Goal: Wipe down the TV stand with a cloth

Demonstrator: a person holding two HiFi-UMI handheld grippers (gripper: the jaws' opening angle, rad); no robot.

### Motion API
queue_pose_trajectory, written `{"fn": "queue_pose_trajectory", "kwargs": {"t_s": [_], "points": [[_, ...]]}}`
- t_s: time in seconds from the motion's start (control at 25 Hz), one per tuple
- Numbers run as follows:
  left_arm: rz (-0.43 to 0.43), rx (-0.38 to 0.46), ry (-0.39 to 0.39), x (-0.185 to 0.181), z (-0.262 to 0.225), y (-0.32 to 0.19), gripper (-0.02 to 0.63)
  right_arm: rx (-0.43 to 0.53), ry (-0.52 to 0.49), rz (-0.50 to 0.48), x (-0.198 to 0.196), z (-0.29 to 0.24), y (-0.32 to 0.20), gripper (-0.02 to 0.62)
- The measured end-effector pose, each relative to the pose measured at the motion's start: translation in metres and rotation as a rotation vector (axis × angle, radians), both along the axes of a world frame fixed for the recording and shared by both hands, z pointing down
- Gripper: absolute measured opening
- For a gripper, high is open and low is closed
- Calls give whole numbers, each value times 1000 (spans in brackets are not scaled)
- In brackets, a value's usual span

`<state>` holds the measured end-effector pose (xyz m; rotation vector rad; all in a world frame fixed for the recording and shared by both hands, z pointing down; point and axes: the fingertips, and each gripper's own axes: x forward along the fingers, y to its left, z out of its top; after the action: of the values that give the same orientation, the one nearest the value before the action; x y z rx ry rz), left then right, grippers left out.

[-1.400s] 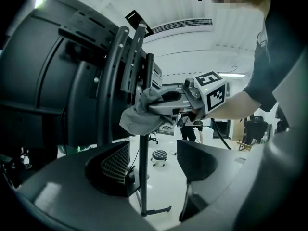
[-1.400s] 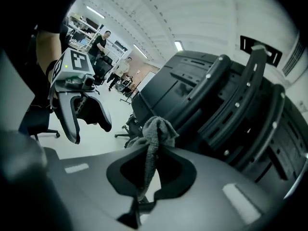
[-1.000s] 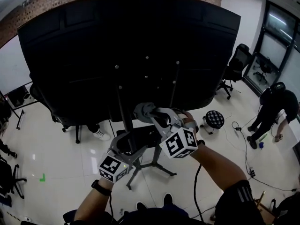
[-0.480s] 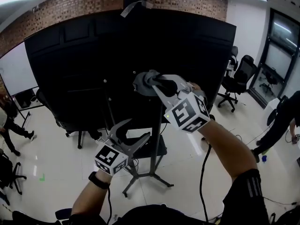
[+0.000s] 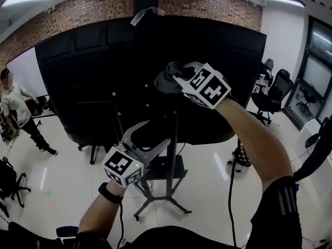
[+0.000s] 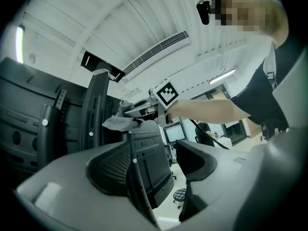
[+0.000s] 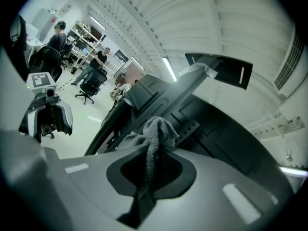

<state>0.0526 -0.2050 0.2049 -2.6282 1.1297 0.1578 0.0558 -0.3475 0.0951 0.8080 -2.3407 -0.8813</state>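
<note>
A big black TV [image 5: 93, 71] shows its back, mounted on a stand with a dark pole [image 5: 174, 144] and splayed legs [image 5: 155, 204]. My right gripper [image 5: 174, 78] is raised high against the TV's back and is shut on a crumpled grey cloth [image 5: 164, 82]. In the right gripper view the cloth [image 7: 156, 128] bunches out between the jaws, up against the stand's mount [image 7: 192, 88]. My left gripper [image 5: 151, 138] hangs lower, beside the pole, jaws open and empty. The left gripper view shows the cloth [image 6: 118, 123] above and a thin rod [image 6: 137, 177] crossing the gap.
A person [image 5: 15, 108] walks at the left by a whiteboard. Office chairs [image 5: 275, 95] stand at the right, a round stool [image 5: 243, 157] sits behind my right arm, and a black chair [image 5: 88, 141] is under the TV's left side. A cable [image 5: 231, 191] hangs from my right arm.
My right gripper has lifted the cloth from low beside the pole up to the upper back of the TV. The left gripper stayed low near the pole.
</note>
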Motion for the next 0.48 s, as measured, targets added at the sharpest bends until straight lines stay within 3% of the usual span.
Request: {"fn": "queue_pose_trajectory", "kwargs": {"t_s": [0.24, 0.48], "points": [[-27, -1, -10, 8, 6, -2, 313, -145, -45, -24, 1, 5, -16, 15], [-39, -14, -8, 11, 14, -5, 313, -111, -7, 18, 29, 16, -29, 15]]}}
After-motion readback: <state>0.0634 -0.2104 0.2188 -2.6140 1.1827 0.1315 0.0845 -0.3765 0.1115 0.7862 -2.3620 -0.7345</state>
